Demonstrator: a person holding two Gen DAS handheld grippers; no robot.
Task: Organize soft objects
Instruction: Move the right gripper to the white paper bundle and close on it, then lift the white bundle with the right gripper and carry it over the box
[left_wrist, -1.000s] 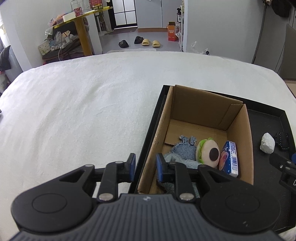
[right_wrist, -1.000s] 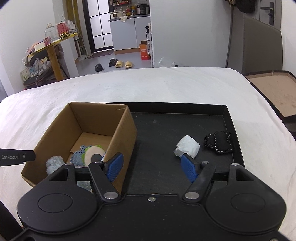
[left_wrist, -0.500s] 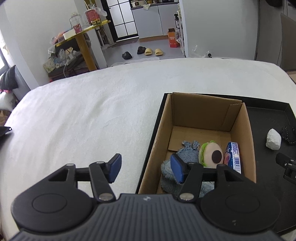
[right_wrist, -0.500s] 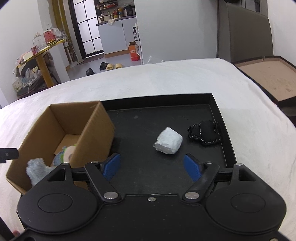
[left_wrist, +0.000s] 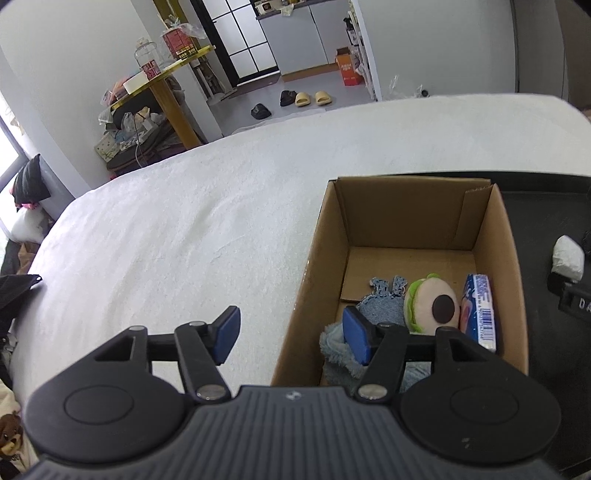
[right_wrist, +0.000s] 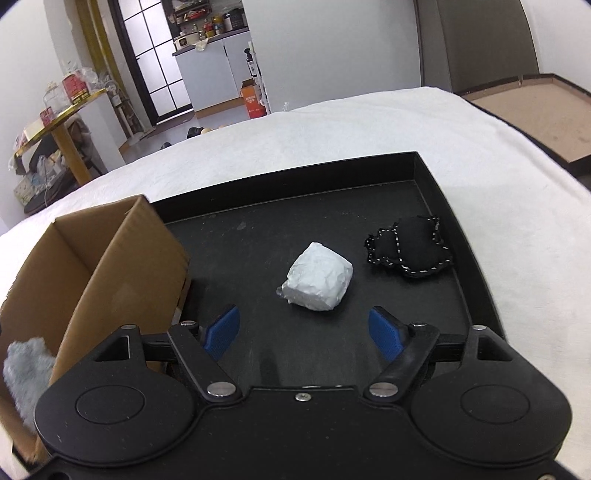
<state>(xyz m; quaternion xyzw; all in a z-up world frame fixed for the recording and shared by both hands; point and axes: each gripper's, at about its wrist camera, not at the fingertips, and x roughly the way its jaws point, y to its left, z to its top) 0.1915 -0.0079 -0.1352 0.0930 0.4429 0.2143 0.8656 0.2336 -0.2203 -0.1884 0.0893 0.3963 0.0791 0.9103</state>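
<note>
On the white bed (left_wrist: 184, 229) sits a black tray (right_wrist: 439, 173), and against the tray's left edge stands an open cardboard box (left_wrist: 495, 236). Inside the box, toward its near end, lie a fluffy grey-blue cloth (left_wrist: 332, 343), a denim piece (left_wrist: 384, 299), a round green-rimmed plush with a dark spot (left_wrist: 432, 302) and a blue packet (left_wrist: 480, 306) standing along the right wall. Over the box's near left wall hovers the left gripper (left_wrist: 291, 332), its jaws spread with nothing pinched, one blue pad above the bed and the other above the fluffy cloth; those jaws have just been opening. Out on the tray floor, a crumpled white bundle (right_wrist: 317, 277) lies near the middle and a black pouch with dotted trim (right_wrist: 410, 247) toward the right edge, apart from each other. Just short of the white bundle hangs the right gripper (right_wrist: 303, 332), jaws wide and empty, having just been opening.
</note>
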